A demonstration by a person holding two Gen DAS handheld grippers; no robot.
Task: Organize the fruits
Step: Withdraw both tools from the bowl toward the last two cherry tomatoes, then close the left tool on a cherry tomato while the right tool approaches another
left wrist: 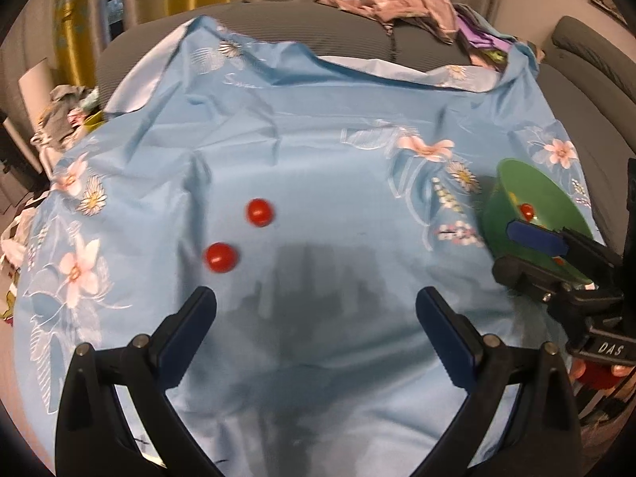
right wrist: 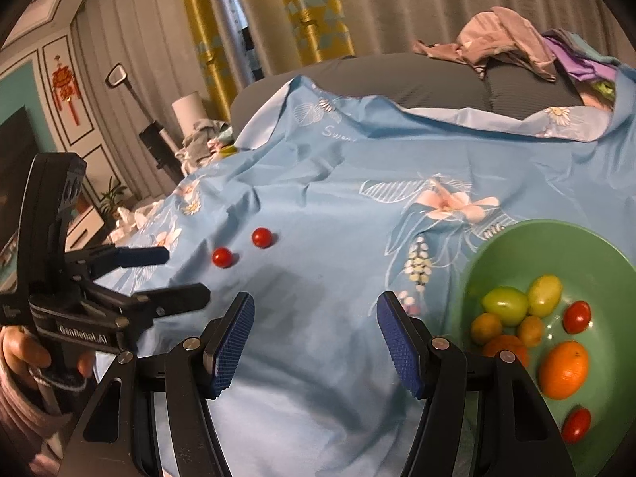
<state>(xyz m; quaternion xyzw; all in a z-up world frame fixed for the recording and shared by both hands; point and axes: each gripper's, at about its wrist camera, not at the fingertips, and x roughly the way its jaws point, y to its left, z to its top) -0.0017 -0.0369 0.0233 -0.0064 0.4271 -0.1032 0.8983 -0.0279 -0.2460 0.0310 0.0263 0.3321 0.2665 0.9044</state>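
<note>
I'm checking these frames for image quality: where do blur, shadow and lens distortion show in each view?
Left wrist view: slight motion blur softens the two red cherry tomatoes; a dark gripper shadow falls on the light blue floral cloth; fisheye bends the edges. Right wrist view: sharper; the green plastic bowl is stretched at the frame edge.

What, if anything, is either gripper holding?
Nothing. The left gripper and right gripper are both open and empty; two red tomatoes lie loose on the cloth.

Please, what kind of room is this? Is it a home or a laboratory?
Most likely a home living room. A grey sofa with loose clothes on it stands behind the blue flowered cloth, long curtains hang at the back, and a red knot ornament decorates the wall.
</note>
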